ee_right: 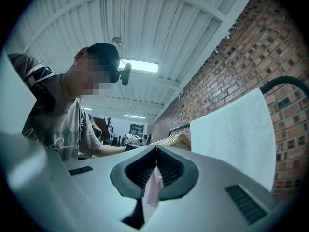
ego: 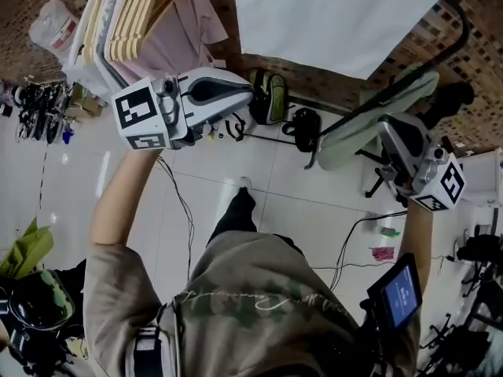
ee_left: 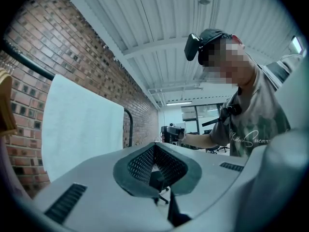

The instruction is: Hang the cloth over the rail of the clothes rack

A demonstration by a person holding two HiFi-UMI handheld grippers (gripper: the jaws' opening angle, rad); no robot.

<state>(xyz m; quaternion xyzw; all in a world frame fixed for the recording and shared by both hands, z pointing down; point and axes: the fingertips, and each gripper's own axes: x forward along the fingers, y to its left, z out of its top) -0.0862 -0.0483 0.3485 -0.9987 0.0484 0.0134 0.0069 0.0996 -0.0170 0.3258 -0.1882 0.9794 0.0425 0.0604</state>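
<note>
cloth (ego: 330, 18) hangs over the rack rail (ego: 462, 23) at top centre of the head view, clear of both grippers. left gripper (ee_left: 154, 145) has its jaws pressed together, empty. right gripper (ee_right: 156, 148) is clamped too. pink sliver in its gap, i can't tell if it's pinched.

Wooden hangers (ego: 126, 14) and pink garments (ego: 185, 38) upper left, plastic bag (ego: 53, 23) far left. Green backpack (ego: 271, 96) and black cable (ego: 183, 204) on tile floor (ego: 306, 187) at centre. Small screen (ego: 399, 293) lower right.
</note>
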